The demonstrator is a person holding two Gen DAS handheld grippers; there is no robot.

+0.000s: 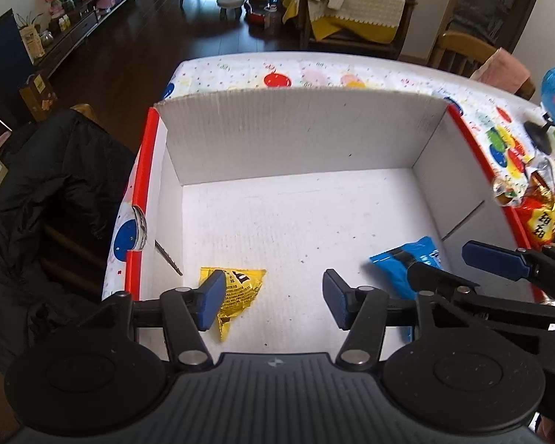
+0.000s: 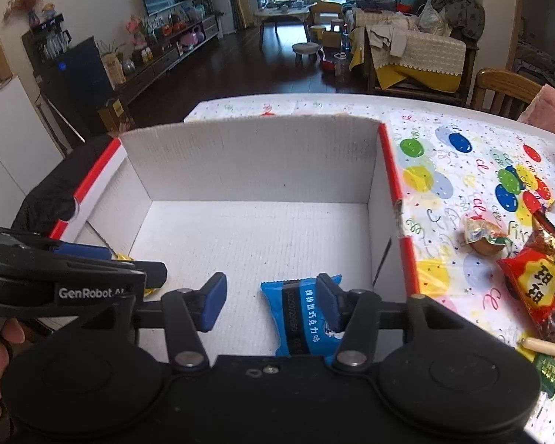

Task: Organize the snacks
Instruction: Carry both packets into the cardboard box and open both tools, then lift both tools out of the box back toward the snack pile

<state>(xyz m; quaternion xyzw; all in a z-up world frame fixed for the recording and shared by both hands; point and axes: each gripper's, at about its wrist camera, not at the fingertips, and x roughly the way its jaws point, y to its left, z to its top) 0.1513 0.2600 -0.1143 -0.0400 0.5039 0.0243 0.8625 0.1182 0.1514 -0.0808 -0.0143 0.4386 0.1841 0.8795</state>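
Two snack packets lie on the floor of the white box: a yellow packet at the lower left of the left wrist frame and a blue packet at lower centre of the right wrist frame. Both grippers hang over the box's near edge, the left gripper released with fingers spread, the right gripper likewise parted, grasping nothing. More snacks sit heaped on the balloon-patterned surface at the right of the frame
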